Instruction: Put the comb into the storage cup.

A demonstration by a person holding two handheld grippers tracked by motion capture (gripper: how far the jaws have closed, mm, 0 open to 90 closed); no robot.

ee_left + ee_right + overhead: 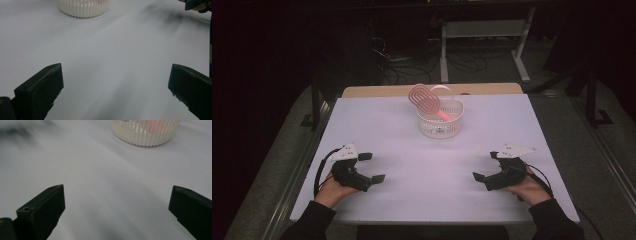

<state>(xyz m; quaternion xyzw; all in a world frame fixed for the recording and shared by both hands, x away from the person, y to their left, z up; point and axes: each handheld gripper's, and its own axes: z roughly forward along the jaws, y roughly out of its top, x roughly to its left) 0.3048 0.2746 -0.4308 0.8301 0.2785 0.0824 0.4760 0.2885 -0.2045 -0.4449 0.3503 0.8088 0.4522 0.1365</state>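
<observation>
Black left gripper [372,167], right gripper [484,166]: jaws wide, empty, above white table [412,160].

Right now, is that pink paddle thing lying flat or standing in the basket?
Standing, tilted: the pink paddle leans with its handle down inside the white basket, head above the rim.

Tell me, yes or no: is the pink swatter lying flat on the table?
No, the pink swatter stands tilted in the white basket, its head sticking out above the rim.
</observation>
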